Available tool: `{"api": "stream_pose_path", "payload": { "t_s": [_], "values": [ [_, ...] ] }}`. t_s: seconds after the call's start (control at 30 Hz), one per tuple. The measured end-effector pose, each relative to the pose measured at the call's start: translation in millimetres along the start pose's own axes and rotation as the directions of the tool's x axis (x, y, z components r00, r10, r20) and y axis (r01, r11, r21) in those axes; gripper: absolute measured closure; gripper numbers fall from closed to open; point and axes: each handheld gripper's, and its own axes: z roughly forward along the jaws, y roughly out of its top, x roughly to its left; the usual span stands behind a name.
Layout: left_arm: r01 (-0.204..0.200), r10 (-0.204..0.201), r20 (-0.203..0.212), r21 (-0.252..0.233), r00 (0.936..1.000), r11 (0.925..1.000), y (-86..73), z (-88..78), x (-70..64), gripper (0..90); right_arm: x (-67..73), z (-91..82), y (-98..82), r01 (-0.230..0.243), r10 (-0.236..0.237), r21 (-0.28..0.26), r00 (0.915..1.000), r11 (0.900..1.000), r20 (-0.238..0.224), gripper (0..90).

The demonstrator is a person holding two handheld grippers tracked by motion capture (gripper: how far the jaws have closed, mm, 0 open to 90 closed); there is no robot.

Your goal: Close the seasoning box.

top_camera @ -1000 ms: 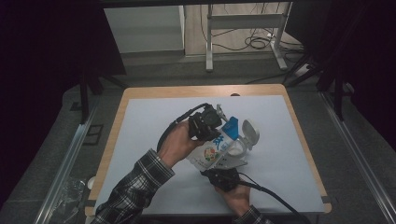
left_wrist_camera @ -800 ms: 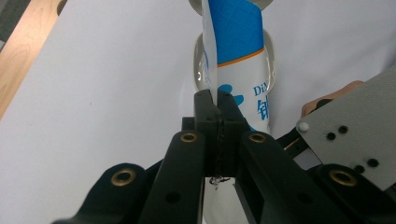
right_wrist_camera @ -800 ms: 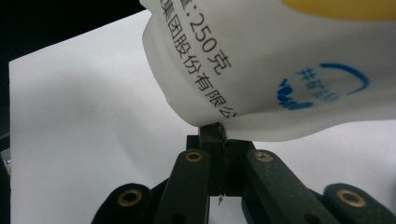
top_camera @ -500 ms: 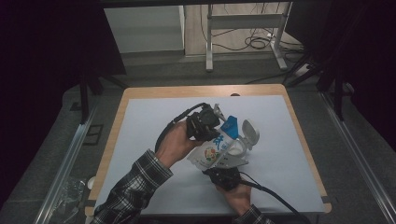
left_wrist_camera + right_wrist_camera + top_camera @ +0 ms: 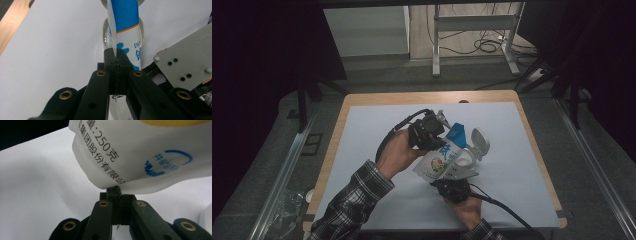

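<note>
Here, a wooden-edged table carries a pale sheet that covers nearly the whole top. Above the middle of that sheet, a white pouch with a blue top and coloured print is held off the surface between the two tools. Its blue end points away from the person, and its printed body slopes down toward the near edge.

The left gripper, held by the hand in the plaid sleeve, grips the pouch from the left side. In the left gripper view its jaws are pressed together on a thin side seam of the pouch, with the blue-and-white body running away beyond the tips. The grey plate of the other tool shows at the right of that view.

The right gripper comes up from the near edge. In the right gripper view its jaws are clamped on the lower edge of the pouch, which bulges above them with black print and a blue mark.

Beneath the pouch, a small clear container sits on the sheet with its round lid flipped up. In the left gripper view its rim shows just behind the pouch.
</note>
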Motion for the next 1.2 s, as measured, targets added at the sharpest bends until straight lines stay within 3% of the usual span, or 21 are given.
{"api": "stream_pose_path", "payload": {
  "t_s": [0.33, 0.53, 0.67, 1.07, 1.2],
  "values": [
    [0.027, -0.024, 0.049, -0.054, 0.9985, 0.9982, -7.2, -1.3, 9.0, 90.0, -1.5, -1.3, -0.2, 0.01, -0.01, -0.003, 0.9999, 1.0, 0.012, 87.8],
    [0.053, -0.046, 0.085, -0.089, 0.9954, 0.9946, -11.9, -1.4, 12.4, 90.0, -2.8, -3.3, -0.6, 0.005, -0.005, -0.01, 0.9999, 1.0, 0.009, 80.1],
    [0.052, -0.045, 0.077, -0.089, 0.996, 0.9947, -15.8, 0.9, 14.3, 90.0, -3.9, -8.4, -0.6, -0.008, 0.008, -0.018, 1.0, 1.0, -0.003, 77.5],
    [0.07, -0.054, 0.116, -0.14, 0.9918, 0.9877, -28.4, 2.4, 19.2, 90.0, -1.3, -24.2, 1.1, -0.022, 0.018, -0.054, 0.9979, 0.998, -0.061, 74.7],
    [0.094, -0.073, 0.139, -0.154, 0.9876, 0.9836, -34.0, 3.7, 22.0, 90.0, -3.3, -29.7, 0.3, -0.037, 0.033, -0.056, 0.9967, 0.998, -0.075, 73.7]
  ]
}}
